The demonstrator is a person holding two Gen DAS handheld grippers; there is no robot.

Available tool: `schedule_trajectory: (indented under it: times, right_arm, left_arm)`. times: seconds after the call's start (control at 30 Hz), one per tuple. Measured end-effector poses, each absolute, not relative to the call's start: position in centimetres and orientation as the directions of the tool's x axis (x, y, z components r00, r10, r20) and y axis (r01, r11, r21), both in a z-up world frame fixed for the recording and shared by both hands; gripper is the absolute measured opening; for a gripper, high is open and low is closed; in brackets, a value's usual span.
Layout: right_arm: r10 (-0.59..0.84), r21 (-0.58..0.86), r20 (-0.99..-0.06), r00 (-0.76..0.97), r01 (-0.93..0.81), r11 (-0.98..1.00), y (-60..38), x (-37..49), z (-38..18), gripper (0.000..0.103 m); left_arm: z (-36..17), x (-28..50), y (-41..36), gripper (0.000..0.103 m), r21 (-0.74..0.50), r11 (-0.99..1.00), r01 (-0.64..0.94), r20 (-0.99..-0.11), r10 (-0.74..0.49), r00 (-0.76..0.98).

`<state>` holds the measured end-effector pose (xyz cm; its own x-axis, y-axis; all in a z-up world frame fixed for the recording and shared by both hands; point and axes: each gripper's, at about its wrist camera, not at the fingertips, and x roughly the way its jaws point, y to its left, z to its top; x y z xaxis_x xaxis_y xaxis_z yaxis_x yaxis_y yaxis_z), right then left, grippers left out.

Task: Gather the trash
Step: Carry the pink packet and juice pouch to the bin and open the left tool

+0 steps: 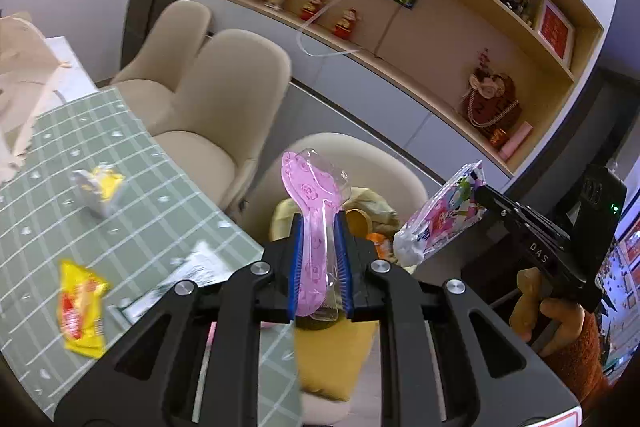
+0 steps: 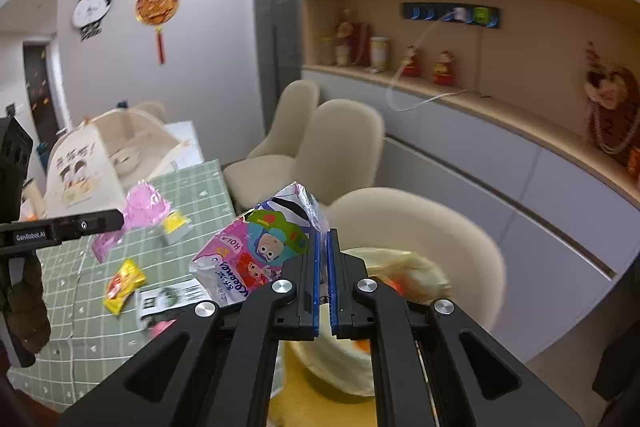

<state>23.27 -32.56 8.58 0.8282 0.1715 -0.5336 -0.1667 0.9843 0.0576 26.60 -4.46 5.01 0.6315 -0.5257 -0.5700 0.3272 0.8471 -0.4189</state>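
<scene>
Two pieces in hand: left tongs (image 1: pixel 320 259) clenched on pink plastic wrapper (image 1: pixel 310 211), right tongs (image 2: pixel 324 267) on cartoon packet (image 2: pixel 256 255), both past the desk (image 1: pixel 132 163) edge. Release over chair's bag (image 2: pixel 408 267).

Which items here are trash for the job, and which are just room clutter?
Job items:
- pink plastic wrapper, clamped in left gripper
- cartoon snack bag, clamped in right gripper
- yellow-red sachet on the table
- crumpled yellow-white wrapper on the table
- yellowish bag on the chair, apparently the collection bag

Just lying about:
- canvas tote
- beige chairs
- shelf figurines
</scene>
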Motion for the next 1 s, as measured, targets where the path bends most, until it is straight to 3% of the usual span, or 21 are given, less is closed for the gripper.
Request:
schedule_trajectory:
  times: [0.53,1.0]
  right_arm:
    - [0.098,0.105,-0.523,0.847,-0.050,0.993,-44.1,27.0,6.6,0.006]
    - [0.085,0.162,-0.576,0.813,0.012,0.987,-49.0,28.7,2.5,0.006]
  left_arm:
    - [1.6,32.9,-16.4,0.015,-0.402,0.827,0.394,-0.634,-0.562,0.532]
    - [-5.4,37.4,-24.5,0.015,-0.327,0.863,0.385,-0.778,-0.477,0.409]
